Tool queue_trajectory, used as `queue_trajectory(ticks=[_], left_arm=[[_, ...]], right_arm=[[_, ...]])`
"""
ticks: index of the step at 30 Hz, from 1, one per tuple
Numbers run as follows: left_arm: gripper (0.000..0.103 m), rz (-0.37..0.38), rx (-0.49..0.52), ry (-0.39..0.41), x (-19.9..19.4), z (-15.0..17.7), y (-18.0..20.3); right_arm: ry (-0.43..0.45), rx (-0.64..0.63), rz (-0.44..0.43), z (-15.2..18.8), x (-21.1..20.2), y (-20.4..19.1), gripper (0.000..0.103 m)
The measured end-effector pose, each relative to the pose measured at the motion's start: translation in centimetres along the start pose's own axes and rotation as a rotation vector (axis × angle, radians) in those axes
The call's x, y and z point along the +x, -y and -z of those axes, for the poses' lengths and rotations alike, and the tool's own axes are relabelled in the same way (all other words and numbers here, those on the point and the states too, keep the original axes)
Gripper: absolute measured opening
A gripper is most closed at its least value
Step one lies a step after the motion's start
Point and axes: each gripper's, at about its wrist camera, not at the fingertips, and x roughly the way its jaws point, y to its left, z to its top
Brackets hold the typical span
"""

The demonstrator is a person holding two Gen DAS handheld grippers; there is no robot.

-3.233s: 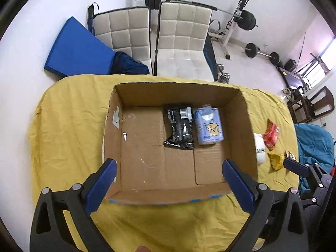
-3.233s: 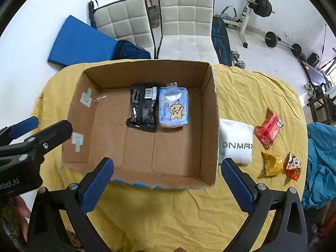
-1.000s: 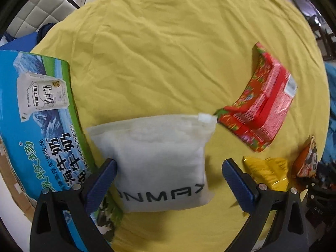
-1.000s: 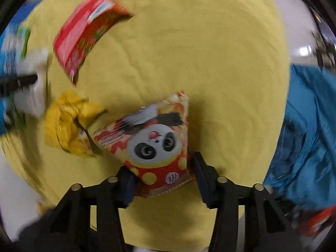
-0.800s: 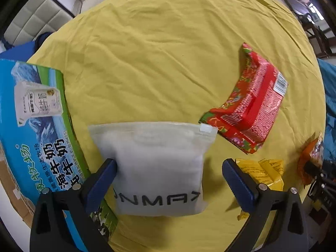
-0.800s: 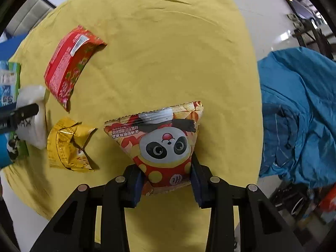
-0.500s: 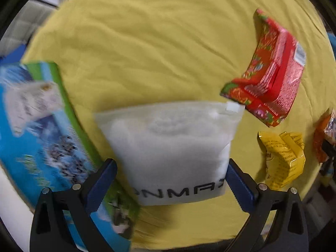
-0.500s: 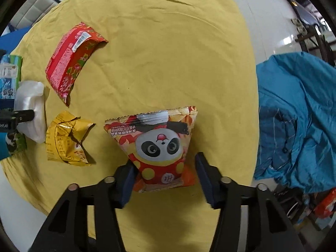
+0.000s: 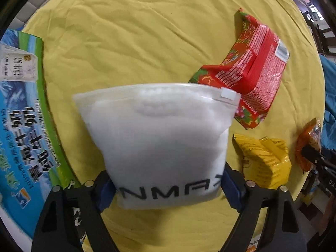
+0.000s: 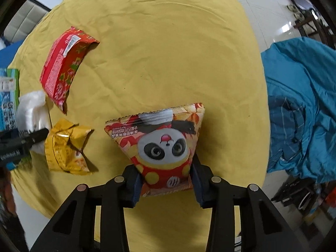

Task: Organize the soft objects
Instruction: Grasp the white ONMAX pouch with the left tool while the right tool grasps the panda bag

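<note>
My left gripper is shut on the near end of a white zip pouch printed "ONMAX", which stands up over the yellow tablecloth. My right gripper is shut on the bottom of a panda snack bag. A red snack packet lies behind the pouch, and it also shows in the right wrist view. A crumpled yellow packet lies to the right of the pouch, also seen from the right wrist. The cardboard box with blue-green milk print stands at the left.
A blue cloth hangs over something off the table's right edge. The round table's edge curves close to the right gripper. Padded chair backs stand beyond the far edge. The other gripper shows at the left of the right wrist view.
My left gripper has closed on the white pouch, which was between wide-open fingers before. My right gripper had opened slightly half a second ago and has closed on the panda bag again.
</note>
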Motion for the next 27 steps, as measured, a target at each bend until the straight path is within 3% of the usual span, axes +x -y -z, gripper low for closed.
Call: queue_trajectory(ticks=[6,8,14,18,22,27], left_arm=[[0.095,0.028,-0.017,-0.019,2.5,0.1,-0.1],[0.102,0.031,-0.040,0.018,2.4,0.2,0.1],[0.102,0.070,-0.097,0.095,2.0,2.0,-1.7],[0.081,0.128,-0.156,0.098,2.8,3.9,-5.2],[0.076,0.158,-0.178,0.113,1.6,4.5,-6.4],[0.075,0.076,-0.123,0.177,-0.1,5.6,-5.4]], right_arm=[[-0.009,-0.010,-0.005,-0.5,0.8,0.1,0.047],[-0.010,-0.011,-0.008,-0.5,0.7,0.1,0.047],[-0.012,-0.002,-0.023,-0.5,0.9,0.9,0.047],[-0.015,0.011,-0.026,-0.4,1.2,1.7,0.046],[0.006,0.025,-0.005,0.1,1.1,1.7,0.042],[0.041,0.075,-0.005,0.9,0.2,1.3,0.039]])
